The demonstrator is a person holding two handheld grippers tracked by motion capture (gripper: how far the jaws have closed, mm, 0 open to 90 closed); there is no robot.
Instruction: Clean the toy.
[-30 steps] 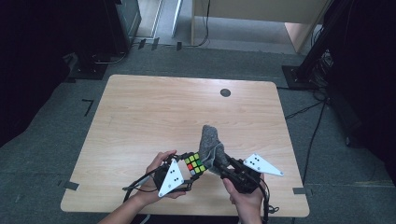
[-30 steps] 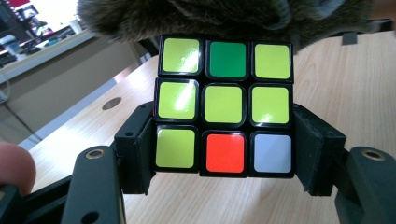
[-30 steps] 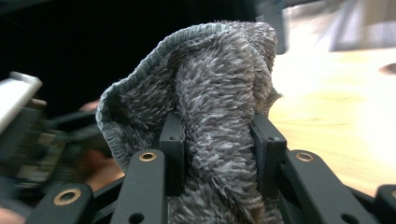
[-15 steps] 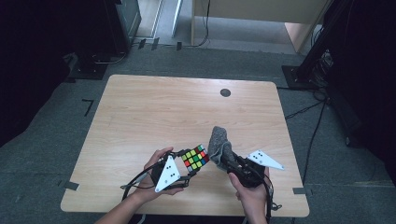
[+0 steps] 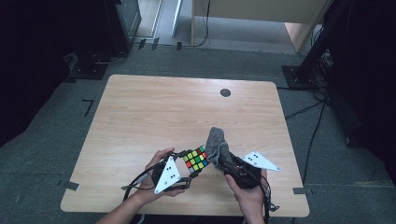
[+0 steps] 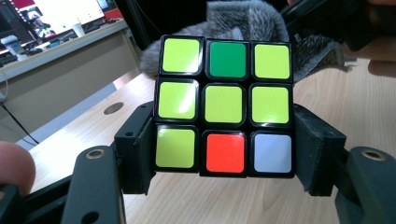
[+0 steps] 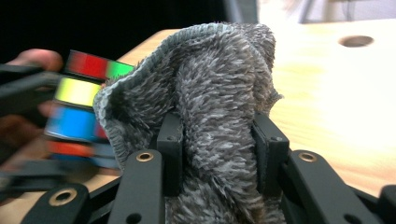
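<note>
Over the near edge of the bench (image 5: 140,116), the left gripper (image 5: 187,168) has its fingers (image 6: 135,154) clamped on the sides of a puzzle cube (image 5: 195,159). Just right of it, touching the cube, a grey fuzzy cloth (image 5: 218,145) is pinched between the right gripper's (image 5: 227,161) fingers (image 7: 170,149).

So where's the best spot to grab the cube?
By two opposite flat sides, low on the cube, coming from underneath, as the left gripper does now. Flat parallel faces give the pads a square seat and leave the upper part free for the cloth.
</note>
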